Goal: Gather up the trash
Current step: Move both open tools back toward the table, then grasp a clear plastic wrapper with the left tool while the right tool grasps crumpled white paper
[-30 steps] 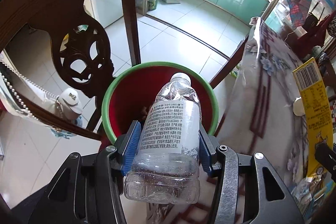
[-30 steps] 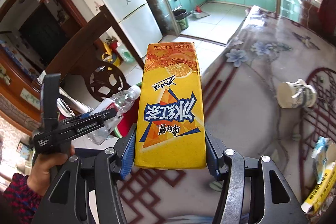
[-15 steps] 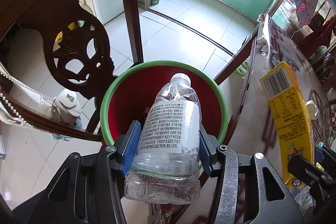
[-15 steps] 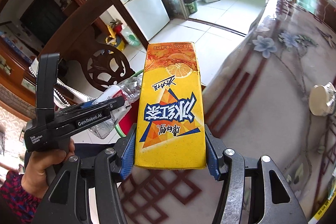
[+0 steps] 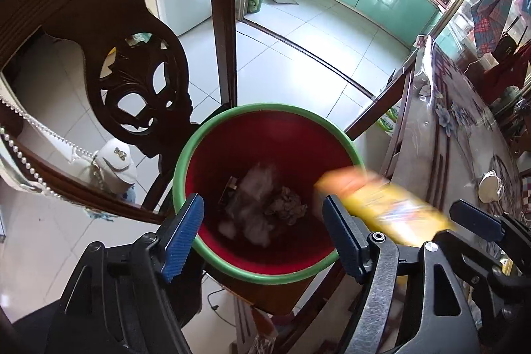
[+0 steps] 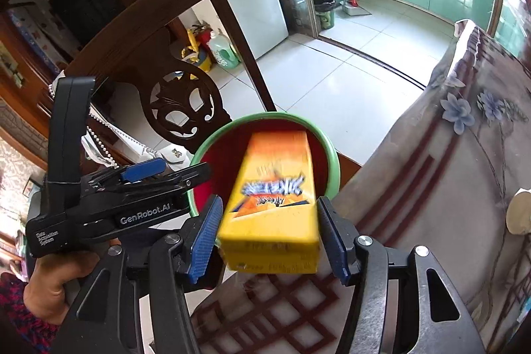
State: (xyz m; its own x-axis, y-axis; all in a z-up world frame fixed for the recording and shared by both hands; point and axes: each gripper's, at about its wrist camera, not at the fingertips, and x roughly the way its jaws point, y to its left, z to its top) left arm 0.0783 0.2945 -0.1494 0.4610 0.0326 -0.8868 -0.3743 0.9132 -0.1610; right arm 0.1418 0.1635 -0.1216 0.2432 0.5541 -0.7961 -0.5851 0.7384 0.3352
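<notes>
1. The left claw (image 5: pixel 261 199) is hanging over the red bin (image 5: pixel 265 106). Its jaws have just been opening and nothing is sitting between them now. A pale blurred shape, which I am taking for the clear bottle (image 5: pixel 255 198), is lying or dropping deep inside, beside some crumpled brown scrap (image 5: pixel 285 208).
2. The right claw (image 6: pixel 268 201) is pointing down at the same bin with the yellow drink carton (image 6: pixel 275 198) between its blue pads (image 6: pixel 205 234). The carton is blurring while the claw is showing sharp, and the pads are looking just clear of its sides. I am reading this as a let-go, with the carton sliding nose-first over the green rim.
3. The carton's far end is already over the red inside, but its near end is hanging close to the rim on the worktop (image 6: pixel 448 171) side. Doing this well is meaning keeping the right claw tilted down and still until the carton is fully past that rim.
4. The jaws are needing to go wider rather than shake, so that the box is not catching on a pad and tipping back onto the cloth.
5. The two claws are crowding each other above the bin. The person's hand (image 6: pixel 49 281) is better drawing the left one back toward the carved chair (image 5: pixel 139 88).
6. More rubbish may be waiting on the worktop, where a pale cup (image 5: pixel 488 191) is lying.
</notes>
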